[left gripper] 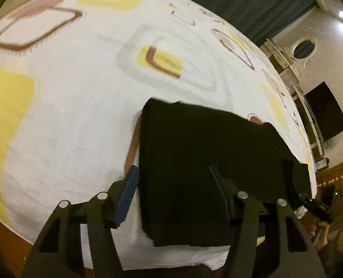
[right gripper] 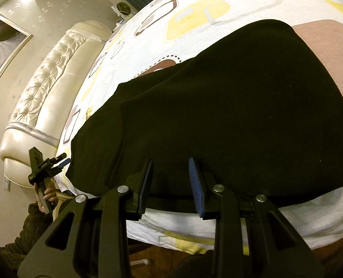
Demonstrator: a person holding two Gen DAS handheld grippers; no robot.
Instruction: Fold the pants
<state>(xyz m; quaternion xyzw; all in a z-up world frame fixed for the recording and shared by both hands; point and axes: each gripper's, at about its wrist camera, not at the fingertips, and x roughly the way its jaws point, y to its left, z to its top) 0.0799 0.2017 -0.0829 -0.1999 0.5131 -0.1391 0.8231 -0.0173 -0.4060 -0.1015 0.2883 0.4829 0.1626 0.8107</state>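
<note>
The right gripper (right gripper: pixel 171 185) was the closest thing, and its two blue fingers (right gripper: pixel 196 188) were spread apart with nothing pinched between them. They hung just above the near edge of the black pants (right gripper: pixel 217 115). It looked like they were placed there to grab that edge for the next fold.

The bed sheet (left gripper: pixel 67 115) was the biggest thing, white with yellow and brown shapes. It gave the pants a flat, soft place to lie.

The pants came next. They lay right ahead of both sets of fingers, near the bed's close edge, already folded into a thick dark block. So the job seemed partly done.

The left gripper (left gripper: pixel 174 190) was spread wide too, holding nothing. Its left finger was over the sheet just beside the pants, and its right finger was over the cloth. It seemed set to close on that side edge.

The pants were so dark that their folds, legs and waist were hard to tell apart. The near edge was partly hidden behind the fingers. I could not tell if any finger touched the cloth.
</note>
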